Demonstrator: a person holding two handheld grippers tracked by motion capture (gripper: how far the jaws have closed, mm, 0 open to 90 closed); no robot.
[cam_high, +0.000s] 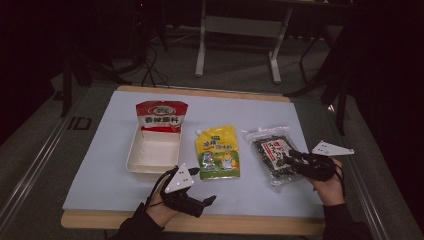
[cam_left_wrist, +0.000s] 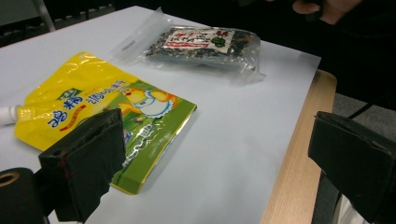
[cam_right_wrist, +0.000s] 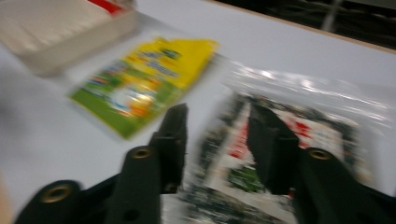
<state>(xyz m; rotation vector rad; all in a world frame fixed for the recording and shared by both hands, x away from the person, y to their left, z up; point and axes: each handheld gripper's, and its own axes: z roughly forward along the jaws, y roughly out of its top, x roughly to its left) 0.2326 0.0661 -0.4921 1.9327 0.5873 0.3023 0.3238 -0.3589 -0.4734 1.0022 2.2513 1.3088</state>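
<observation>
My left gripper rests near the table's front edge, just below a yellow-green spouted pouch. In the left gripper view its jaws stand wide open with nothing between them, and the pouch lies ahead to the left. A clear packet of dark dried food lies on the right. My right gripper reaches over its near right edge. The right gripper view is blurred. There the jaws stand partly apart over the packet, with a gap showing between the pads.
A white tray sits left of the pouch, with a red snack packet propped at its far end. Everything lies on a pale sheet over a wooden table. Dark floor and desk legs lie beyond.
</observation>
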